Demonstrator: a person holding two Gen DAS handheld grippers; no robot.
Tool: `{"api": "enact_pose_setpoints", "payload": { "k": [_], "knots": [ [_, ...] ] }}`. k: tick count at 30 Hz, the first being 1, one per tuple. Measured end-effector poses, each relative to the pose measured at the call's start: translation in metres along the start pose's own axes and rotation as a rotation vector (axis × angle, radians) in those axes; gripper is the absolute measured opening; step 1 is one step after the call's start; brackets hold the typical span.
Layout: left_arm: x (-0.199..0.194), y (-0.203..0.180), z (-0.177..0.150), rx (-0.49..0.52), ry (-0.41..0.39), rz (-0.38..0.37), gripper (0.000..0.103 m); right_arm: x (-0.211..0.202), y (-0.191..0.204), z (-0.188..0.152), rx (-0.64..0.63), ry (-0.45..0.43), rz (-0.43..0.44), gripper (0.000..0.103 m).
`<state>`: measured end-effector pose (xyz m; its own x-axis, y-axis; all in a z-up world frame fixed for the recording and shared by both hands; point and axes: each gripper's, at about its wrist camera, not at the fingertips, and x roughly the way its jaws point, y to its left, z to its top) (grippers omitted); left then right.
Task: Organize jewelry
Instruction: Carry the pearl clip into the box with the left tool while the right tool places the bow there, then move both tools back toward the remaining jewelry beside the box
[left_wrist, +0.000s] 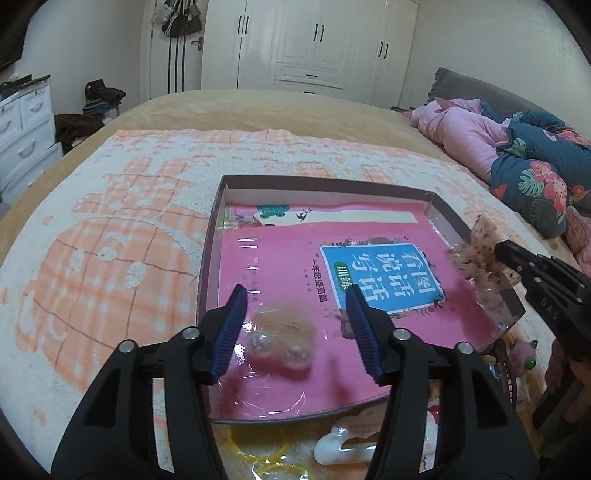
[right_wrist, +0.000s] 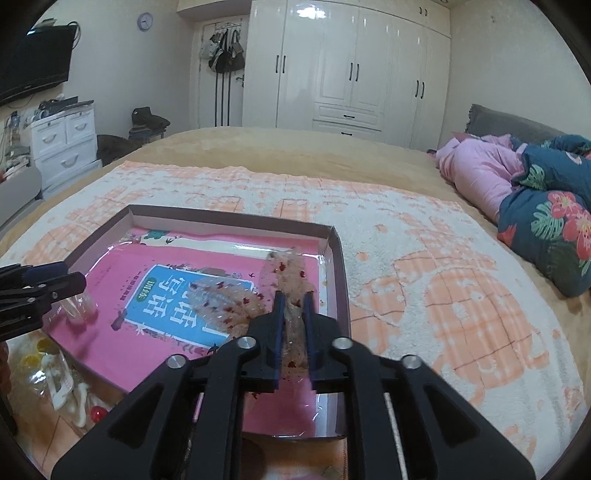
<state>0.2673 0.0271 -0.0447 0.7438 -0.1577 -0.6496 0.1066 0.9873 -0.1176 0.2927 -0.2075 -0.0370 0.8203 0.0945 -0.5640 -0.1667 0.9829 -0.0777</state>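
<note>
A shallow cardboard box (left_wrist: 221, 199) (right_wrist: 338, 258) lies on the towel, with a pink book (left_wrist: 295, 266) (right_wrist: 122, 273) inside. My left gripper (left_wrist: 299, 328) is open over the box's near end. A clear packet with two pearl-like pieces (left_wrist: 284, 341) lies blurred between its fingers; I cannot tell if it rests on the book. It also shows in the right wrist view (right_wrist: 79, 308). My right gripper (right_wrist: 293, 314) is shut on a clear bag with red-speckled contents (right_wrist: 284, 273) (left_wrist: 476, 254), held above the box's right side.
An orange-and-white towel (left_wrist: 110, 240) (right_wrist: 443, 277) covers the bed. More packets, yellow rings (left_wrist: 266, 454) and a white clip (left_wrist: 340, 446) lie by the box's near edge. Pink and floral bedding (left_wrist: 524, 158) (right_wrist: 535, 192) is piled at right. Wardrobes stand beyond.
</note>
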Motion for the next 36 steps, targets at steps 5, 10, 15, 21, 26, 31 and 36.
{"api": "enact_pose_setpoints", "payload": {
  "k": [5,10,15,21,26,31,36],
  "knots": [
    [-0.009,-0.002,0.002,-0.002,-0.029,0.002,0.056,-0.012,-0.002,-0.002,0.007,-0.038,-0.007,0.043],
    [-0.024,-0.003,0.002,-0.008,-0.066,0.004,0.065,-0.037,-0.003,-0.006,0.003,-0.104,-0.019,0.061],
    [-0.043,-0.005,0.002,-0.022,-0.118,-0.016,0.076,-0.066,-0.003,-0.011,0.007,-0.178,-0.029,0.074],
    [-0.067,-0.007,0.001,-0.028,-0.175,-0.018,0.09,-0.101,-0.006,-0.017,0.021,-0.26,-0.026,0.088],
    [-0.086,-0.01,-0.001,-0.026,-0.214,-0.017,0.092,-0.122,-0.009,-0.018,0.046,-0.286,-0.015,0.091],
    [-0.101,-0.012,-0.003,-0.023,-0.235,-0.017,0.092,-0.138,-0.008,-0.021,0.04,-0.302,-0.009,0.093],
    [-0.118,-0.018,-0.008,-0.01,-0.262,-0.019,0.092,-0.151,-0.006,-0.026,0.031,-0.313,-0.002,0.094]
  ]
}}
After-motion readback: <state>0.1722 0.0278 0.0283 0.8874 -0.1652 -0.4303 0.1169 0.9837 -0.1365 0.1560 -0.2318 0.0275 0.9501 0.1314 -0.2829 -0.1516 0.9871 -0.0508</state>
